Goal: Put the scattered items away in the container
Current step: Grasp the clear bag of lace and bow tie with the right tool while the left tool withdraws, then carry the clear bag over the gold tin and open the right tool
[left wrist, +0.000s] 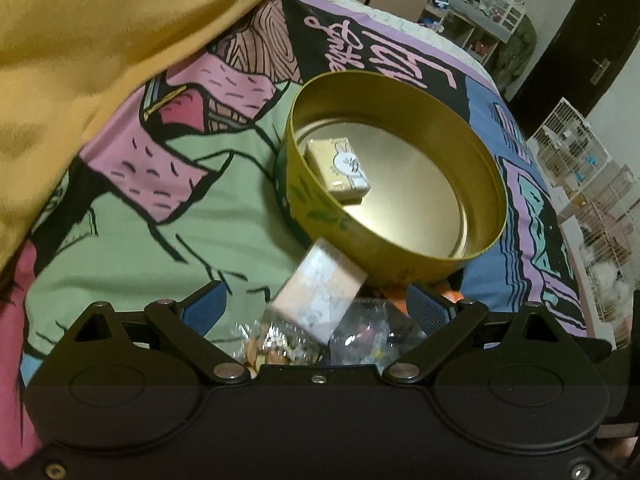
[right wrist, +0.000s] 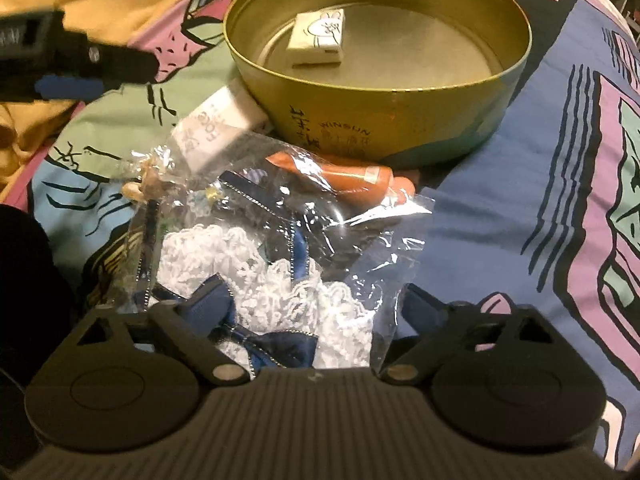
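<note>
My right gripper (right wrist: pixel 304 316) stands wide over the clear bag of lace and ribbon (right wrist: pixel 272 264), not yet pinching it, because it lies just before the round tin (right wrist: pixel 400 120). My left gripper (left wrist: pixel 316 312), also wide, straddles the tissue pack (left wrist: pixel 320 300) beside the tin.

A gold round tin (right wrist: pixel 400 120) is marked with dark lettering. The small box (right wrist: pixel 318 38) inside is cream, printed with a rabbit drawing. The bedcover (left wrist: pixel 160 208) is patterned in green, pink, blue and black outlines. The bagged lace (right wrist: pixel 256 276) is white, its ribbon navy.
</note>
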Motion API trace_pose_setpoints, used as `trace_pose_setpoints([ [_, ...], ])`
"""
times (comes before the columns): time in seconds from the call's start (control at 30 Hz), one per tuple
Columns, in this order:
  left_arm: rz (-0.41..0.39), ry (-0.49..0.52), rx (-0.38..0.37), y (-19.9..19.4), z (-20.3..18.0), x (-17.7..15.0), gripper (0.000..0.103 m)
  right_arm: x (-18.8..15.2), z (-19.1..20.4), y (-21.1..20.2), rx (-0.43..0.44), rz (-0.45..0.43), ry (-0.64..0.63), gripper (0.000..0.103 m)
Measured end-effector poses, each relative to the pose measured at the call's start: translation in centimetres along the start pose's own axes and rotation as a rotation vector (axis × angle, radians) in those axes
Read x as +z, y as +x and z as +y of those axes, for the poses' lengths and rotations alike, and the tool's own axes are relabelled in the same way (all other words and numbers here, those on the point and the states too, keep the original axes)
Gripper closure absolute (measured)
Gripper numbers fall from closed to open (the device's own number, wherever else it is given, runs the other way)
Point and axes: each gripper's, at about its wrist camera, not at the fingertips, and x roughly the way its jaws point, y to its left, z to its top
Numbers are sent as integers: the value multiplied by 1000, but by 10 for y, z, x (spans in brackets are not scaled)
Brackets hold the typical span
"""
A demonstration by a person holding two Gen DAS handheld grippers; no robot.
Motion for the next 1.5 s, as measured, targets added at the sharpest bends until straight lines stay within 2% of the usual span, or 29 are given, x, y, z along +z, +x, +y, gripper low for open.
trace_pose_setpoints([
  [0.03, 1, -6, -2, 0, 1, -2, 7, 0, 0, 0, 3, -3, -2, 25],
  [0.1, 6, -20, -5, 0, 3, -7, 7, 0, 0, -1, 0, -10, -5, 41],
  [0.13, 8, -26, -6, 0, 4, -10, 7, 0, 0, -2, 13, -16, -6, 46],
  [0.17, 9, -31, -7, 0, 4, -12, 7, 0, 0, -4, 27, -27, -8, 62],
  [0.2, 7, -42, -2, -1, 5, -15, 7, 0, 0, -6, 13, -44, -12, 70],
  [0.3, 14, -53, -7, -2, 7, -21, 7, 0, -5, -10, 28, -70, 19, 87],
  [0.47, 29, -52, -19, -6, 10, -34, 7, 1, -19, -25, 51, -152, 95, 90],
  [0.7, 56, 54, -55, -11, -8, -52, 7, -1, -41, -48, 74, -266, 226, 91],
  [0.77, 73, 76, -48, -8, -14, -57, 7, -1, -44, -55, 74, -301, 247, 91],
  [0.9, 121, 133, 13, 3, -25, -64, 9, -3, -54, -66, 66, -361, 293, 91],
  [1.13, 201, 72, 89, 23, -14, -61, 9, -7, -66, -78, 53, -410, 353, 91],
  [1.4, 285, 13, 17, 40, -7, -60, 9, -8, -66, -82, 48, -413, 355, 91],
  [1.5, 303, -2, 15, 46, -6, -60, 9, -7, -65, -88, 31, -417, 342, 91],
])
